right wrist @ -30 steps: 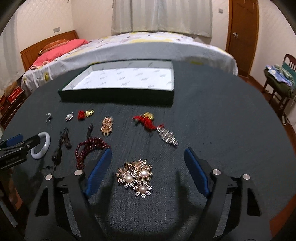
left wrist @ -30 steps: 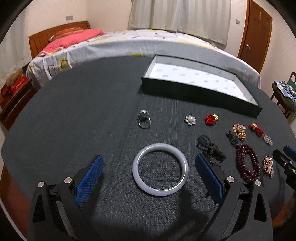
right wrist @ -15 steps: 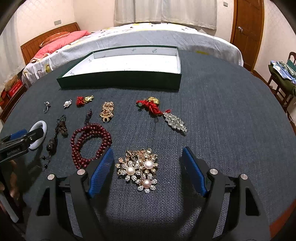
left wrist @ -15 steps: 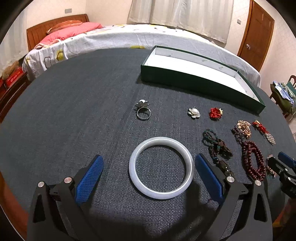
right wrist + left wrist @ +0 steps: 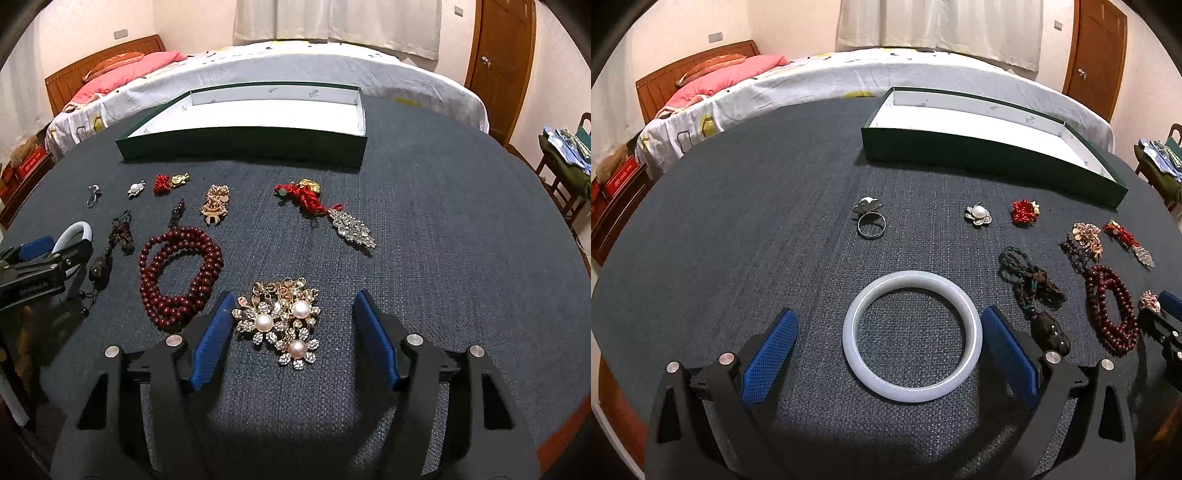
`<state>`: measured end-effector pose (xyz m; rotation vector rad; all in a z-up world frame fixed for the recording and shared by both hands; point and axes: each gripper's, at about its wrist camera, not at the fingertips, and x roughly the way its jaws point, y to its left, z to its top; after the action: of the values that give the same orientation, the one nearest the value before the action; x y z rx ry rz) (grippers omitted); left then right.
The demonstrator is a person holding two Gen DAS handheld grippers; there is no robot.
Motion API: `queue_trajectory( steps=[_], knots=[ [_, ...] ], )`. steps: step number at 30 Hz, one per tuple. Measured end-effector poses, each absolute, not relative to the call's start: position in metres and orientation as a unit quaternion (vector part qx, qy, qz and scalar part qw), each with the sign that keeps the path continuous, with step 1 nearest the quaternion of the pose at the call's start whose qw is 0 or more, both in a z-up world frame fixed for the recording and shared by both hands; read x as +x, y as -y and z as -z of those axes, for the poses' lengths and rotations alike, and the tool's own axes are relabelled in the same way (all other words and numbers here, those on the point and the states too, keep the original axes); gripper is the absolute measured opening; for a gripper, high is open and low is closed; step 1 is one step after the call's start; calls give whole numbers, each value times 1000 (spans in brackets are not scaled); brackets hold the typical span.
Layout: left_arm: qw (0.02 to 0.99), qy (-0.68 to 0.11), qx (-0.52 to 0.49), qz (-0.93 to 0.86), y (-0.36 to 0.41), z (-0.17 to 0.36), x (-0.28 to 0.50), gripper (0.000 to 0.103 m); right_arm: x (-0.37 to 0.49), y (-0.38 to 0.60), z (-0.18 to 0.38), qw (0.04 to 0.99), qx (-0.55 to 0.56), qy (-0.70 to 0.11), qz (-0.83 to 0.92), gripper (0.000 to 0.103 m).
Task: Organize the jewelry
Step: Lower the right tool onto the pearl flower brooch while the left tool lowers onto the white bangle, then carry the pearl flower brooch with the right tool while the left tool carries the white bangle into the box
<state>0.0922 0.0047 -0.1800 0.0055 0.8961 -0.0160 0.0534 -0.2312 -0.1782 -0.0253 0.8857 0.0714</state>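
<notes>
At lower centre, my left gripper [image 5: 886, 354] is spread around the white bangle [image 5: 911, 335], untouched. My right gripper [image 5: 293, 341] is spread astride the pearl brooch [image 5: 282, 322]. Beyond, the green box [image 5: 243, 146] holds nothing; I judge sorting unstarted.

text: small green marks on box lining [image 5: 266, 110] | illegible; white lettering on left tongs [image 5: 33, 286] | unreadable

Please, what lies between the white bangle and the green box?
In the left wrist view, only a silver ring lies on the dark cloth between the white bangle and the green box.
</notes>
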Motion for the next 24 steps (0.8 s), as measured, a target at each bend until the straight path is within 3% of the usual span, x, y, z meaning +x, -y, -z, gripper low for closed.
queue_trajectory(
  steps=[7,9,11,24],
  knots=[
    [903,-429,3,9,-4,181,90,94,51,231,178,904,-14,-426,-37,64],
    [905,-424,5,12,-3,180,89,82,49,232,177,905,-12,-424,-42,47],
    [909,-417,11,18,-1,178,87,72,48,234,177,905,-7,-422,-45,45],
    [909,-415,10,17,-2,178,85,69,47,235,175,908,-2,-417,-48,43]
  ],
)
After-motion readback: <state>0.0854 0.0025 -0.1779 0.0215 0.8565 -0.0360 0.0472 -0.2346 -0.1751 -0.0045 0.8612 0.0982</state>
